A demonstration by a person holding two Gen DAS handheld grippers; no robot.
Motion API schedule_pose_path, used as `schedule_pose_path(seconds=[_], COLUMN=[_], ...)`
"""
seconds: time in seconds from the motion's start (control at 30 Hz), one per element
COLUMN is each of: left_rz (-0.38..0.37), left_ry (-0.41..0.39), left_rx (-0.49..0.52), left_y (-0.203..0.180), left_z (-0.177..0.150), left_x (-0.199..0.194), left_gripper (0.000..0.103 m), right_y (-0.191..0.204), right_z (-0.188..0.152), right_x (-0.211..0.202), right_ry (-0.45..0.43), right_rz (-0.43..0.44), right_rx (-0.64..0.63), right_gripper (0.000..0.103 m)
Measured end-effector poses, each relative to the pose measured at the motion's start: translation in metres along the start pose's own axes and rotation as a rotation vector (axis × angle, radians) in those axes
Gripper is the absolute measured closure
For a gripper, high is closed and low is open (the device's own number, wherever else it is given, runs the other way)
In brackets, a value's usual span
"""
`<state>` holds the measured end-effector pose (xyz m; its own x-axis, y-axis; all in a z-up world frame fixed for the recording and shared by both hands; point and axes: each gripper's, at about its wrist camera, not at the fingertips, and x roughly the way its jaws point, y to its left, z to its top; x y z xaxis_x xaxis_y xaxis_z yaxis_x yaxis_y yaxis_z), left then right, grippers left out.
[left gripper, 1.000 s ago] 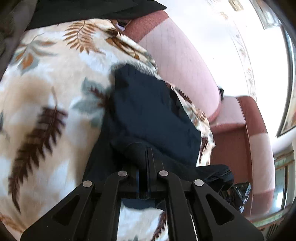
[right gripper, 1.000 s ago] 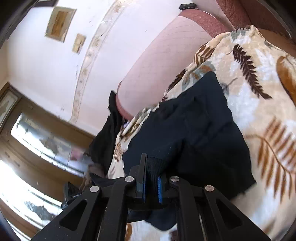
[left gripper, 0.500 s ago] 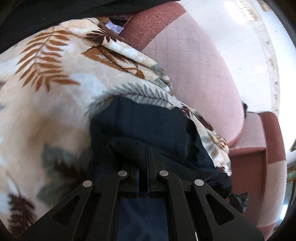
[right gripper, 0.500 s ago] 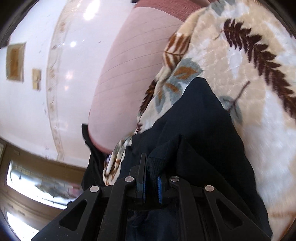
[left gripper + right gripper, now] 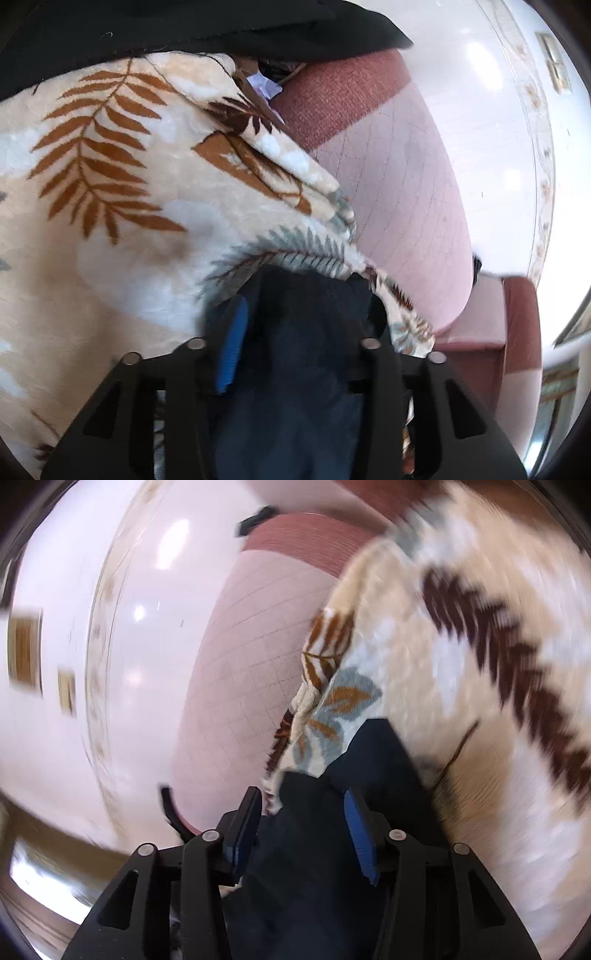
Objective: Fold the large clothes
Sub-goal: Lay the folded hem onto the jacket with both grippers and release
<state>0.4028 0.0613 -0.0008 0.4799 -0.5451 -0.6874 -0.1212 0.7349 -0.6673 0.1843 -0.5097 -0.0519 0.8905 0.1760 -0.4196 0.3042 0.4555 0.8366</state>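
I am looking along both grippers at a dark navy garment [image 5: 295, 369] lying on a cream blanket with a fern-leaf print [image 5: 110, 206], which I take as my landmark. My left gripper [image 5: 295, 325] has just been opening: its jaws stand apart, the cloth lies between them, and the blue pad [image 5: 231, 347] no longer presses it. My right gripper [image 5: 303, 823] has just been opening too, jaws released, the navy cloth running loose between them. Both hands sit over the garment's far edge, close to the blanket's hem; neither looks nearer. The garment stretches back from the fingers toward me. I judge the fold is laid and the next move is to back away without snagging cloth. Beyond the blanket's hem rises a pink sofa back [image 5: 399, 206]; black fabric [image 5: 184, 26] lies at the blanket's top edge
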Motion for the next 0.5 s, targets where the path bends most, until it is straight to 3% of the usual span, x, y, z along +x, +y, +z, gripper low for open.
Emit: schedule_pose_path(seconds=[0.1,0.23,0.27,0.3,0.33,0.37,0.4,0.5], left_rz=[0.028,0.055,0.083,0.118,0.147,0.185,0.188,0.221], left_ry=[0.070,0.160,0.151,0.121,0.090,0.061,0.051,-0.004], left_rx=[0.074,0.146,0.186,0.236,0.286,0.337,0.356,0.374], left_y=[-0.001,-0.011,-0.019,-0.028,-0.036,-0.045,-0.049,-0.055], left_z=[-0.015,-0.034,-0.040,-0.044,-0.047,-0.049,-0.049,-0.044], left_x=[0.014,0.042,0.045,0.044,0.042,0.040,0.039,0.036], left_gripper=[0.057,0.053,0.054,0.059,0.069,0.094,0.099,0.099], right_y=[0.022,0.040,0.044,0.048,0.055,0.060,0.067,0.076], right_z=[-0.009,-0.027,-0.033,-0.038,-0.044,-0.047,-0.050,-0.037], right_x=[0.014,0.047,0.055,0.062,0.067,0.068,0.062,0.028], right_ry=[0.067,0.117,0.127,0.135,0.145,0.144,0.118,-0.004], right_rz=[-0.135,-0.264,-0.304,-0.359,-0.400,-0.411,-0.397,-0.214], right_rx=[-0.176,-0.317,-0.360,-0.415,-0.490,-0.545,-0.586,-0.547], right_gripper=[0.049,0.049,0.054,0.078,0.090,0.094,0.096,0.099])
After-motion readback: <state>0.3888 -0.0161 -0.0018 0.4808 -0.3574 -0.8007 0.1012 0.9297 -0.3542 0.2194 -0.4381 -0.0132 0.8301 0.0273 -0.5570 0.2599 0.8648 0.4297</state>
